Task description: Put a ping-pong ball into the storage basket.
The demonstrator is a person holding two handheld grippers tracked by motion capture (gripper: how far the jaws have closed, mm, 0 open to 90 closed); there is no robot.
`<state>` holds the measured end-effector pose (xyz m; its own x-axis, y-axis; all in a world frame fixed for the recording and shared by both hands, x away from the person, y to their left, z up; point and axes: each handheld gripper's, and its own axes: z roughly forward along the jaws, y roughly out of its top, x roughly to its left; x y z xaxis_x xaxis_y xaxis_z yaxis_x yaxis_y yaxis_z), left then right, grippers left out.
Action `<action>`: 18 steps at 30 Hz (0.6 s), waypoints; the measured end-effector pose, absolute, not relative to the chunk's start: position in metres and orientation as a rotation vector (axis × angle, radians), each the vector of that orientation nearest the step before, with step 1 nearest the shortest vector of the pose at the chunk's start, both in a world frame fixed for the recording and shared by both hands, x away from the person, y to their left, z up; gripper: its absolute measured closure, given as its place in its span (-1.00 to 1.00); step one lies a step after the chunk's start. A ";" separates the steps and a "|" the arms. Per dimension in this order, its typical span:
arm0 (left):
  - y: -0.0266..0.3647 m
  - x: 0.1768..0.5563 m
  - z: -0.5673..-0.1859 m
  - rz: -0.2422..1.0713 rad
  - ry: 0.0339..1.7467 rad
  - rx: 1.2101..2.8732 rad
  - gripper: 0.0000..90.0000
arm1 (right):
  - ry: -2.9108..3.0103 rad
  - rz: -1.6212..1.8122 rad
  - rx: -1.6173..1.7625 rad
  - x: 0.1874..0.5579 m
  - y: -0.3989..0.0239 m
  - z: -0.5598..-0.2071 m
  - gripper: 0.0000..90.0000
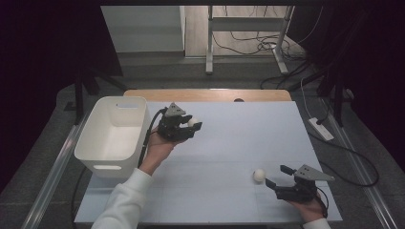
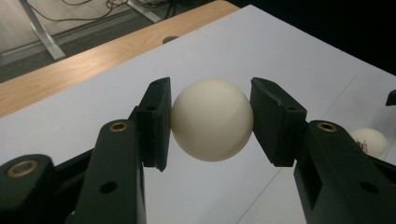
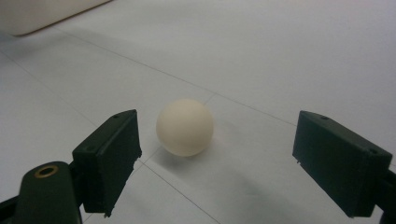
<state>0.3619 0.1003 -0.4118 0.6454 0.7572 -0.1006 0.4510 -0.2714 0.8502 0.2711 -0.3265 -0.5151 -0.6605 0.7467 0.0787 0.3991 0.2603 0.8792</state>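
My left gripper [image 1: 187, 125] is held above the white table top [image 1: 229, 148], just right of the white bin [image 1: 114, 133]. It is shut on a white ball [image 2: 212, 119], whose sides both pads press. A second white ball [image 1: 259, 175] lies on the table near the front right, also small at the right edge of the left gripper view [image 2: 371, 141]. My right gripper [image 1: 275, 175] rests low beside that ball, open. In the right gripper view the lying ball [image 3: 185, 126] sits just ahead of the jaws, nearer the left pad [image 3: 112, 154], touching neither.
The white bin is open-topped and looks empty, standing at the table's left edge. A wooden strip [image 1: 205, 94] runs along the far edge of the table. Cables and a desk frame [image 1: 248, 28] lie on the floor beyond.
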 end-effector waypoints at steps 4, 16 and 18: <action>0.102 0.360 -0.409 0.415 0.947 1.908 0.13 | 2.184 1.362 1.045 0.271 -0.327 -0.515 -0.66; 0.106 0.356 -0.399 0.443 0.930 1.875 0.13 | 2.184 1.362 1.045 0.271 -0.327 -0.515 -0.66; 0.107 0.356 -0.397 0.448 0.926 1.872 0.13 | 2.182 1.367 1.045 0.271 -0.326 -0.515 -0.66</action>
